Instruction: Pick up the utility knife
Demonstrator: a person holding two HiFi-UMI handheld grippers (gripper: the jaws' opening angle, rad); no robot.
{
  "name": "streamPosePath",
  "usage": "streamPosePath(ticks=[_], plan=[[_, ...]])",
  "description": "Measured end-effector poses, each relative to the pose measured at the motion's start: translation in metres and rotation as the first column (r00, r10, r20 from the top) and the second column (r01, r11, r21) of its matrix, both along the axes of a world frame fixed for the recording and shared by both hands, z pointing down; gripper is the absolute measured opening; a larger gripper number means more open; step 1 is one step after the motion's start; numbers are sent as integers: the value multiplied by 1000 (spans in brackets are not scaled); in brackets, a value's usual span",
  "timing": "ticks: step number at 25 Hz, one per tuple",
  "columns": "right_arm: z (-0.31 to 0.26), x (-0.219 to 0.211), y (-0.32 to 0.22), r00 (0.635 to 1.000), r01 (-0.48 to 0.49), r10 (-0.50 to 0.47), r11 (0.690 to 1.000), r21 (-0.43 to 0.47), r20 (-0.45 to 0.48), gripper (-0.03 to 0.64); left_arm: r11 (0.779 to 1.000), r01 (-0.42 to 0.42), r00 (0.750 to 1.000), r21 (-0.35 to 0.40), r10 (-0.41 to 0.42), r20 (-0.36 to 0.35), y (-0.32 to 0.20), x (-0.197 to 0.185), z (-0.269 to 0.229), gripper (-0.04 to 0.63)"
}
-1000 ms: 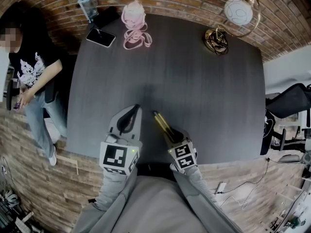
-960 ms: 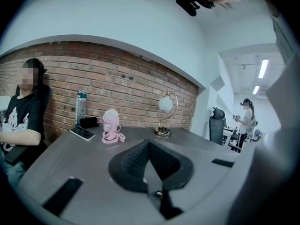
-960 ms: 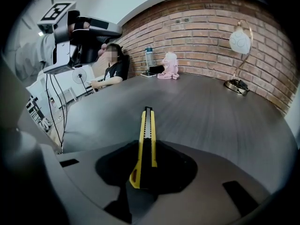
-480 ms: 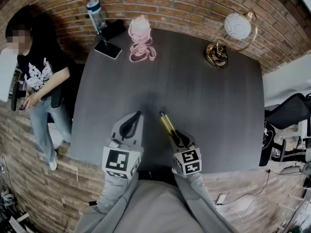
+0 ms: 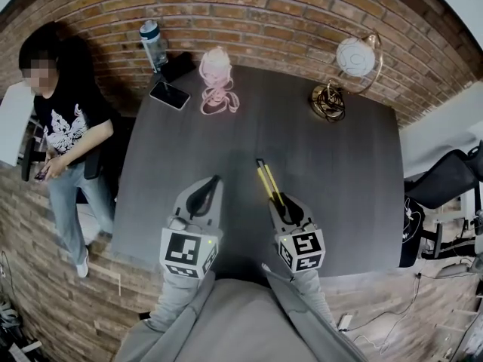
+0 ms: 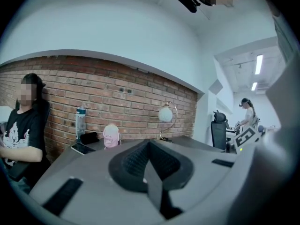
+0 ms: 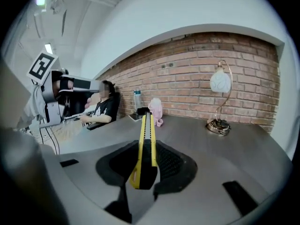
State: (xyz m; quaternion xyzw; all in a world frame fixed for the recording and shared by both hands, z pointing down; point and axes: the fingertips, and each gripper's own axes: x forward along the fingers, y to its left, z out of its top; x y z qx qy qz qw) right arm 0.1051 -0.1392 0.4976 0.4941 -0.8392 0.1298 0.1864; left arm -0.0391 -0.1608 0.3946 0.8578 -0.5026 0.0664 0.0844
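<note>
The dark tabletop (image 5: 339, 179) sits a little differently in the head view than a second ago, and the standing person (image 5: 64, 127) at its left edge has shifted with it. Against that, the right hand-held gripper (image 5: 283, 204) has come up and forward from the near edge. The yellow utility knife (image 5: 268, 183) it carries now reaches further over the tabletop and is off the surface. The left hand-held gripper (image 5: 213, 181) is in much the same place beside it, the two apart.

The right gripper view shows what the head view cannot. Its jaws are partly open and clamped on the utility knife (image 7: 146, 144), butt end toward the camera and the long body pointing at the far left corner. The left gripper view shows that gripper's jaws together with nothing between them. It also shows a second person (image 6: 246, 114) and an office chair (image 6: 218, 125) off beyond the table's right end.

Both grippers hang over the near edge, with the wide middle of the tabletop open ahead of them. The other things keep to the far edge by the brick wall (image 5: 287, 6): a globe lamp (image 5: 353, 57), a pink bundle (image 5: 216, 78), a water bottle (image 5: 153, 44) and a phone (image 5: 169, 94).
</note>
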Motion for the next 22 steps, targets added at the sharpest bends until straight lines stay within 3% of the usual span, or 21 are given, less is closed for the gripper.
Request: streamPosePath(ticks=[13,22], plan=[[-112,28,-18,995,-88,75,956,279,58,129,997,-38,999,68,38,-1,-7,17,-27,20],[-145,50,-9,986,-155,124,922,355,108,129,996,-39,999,77,38,12,-4,17,-32,20]])
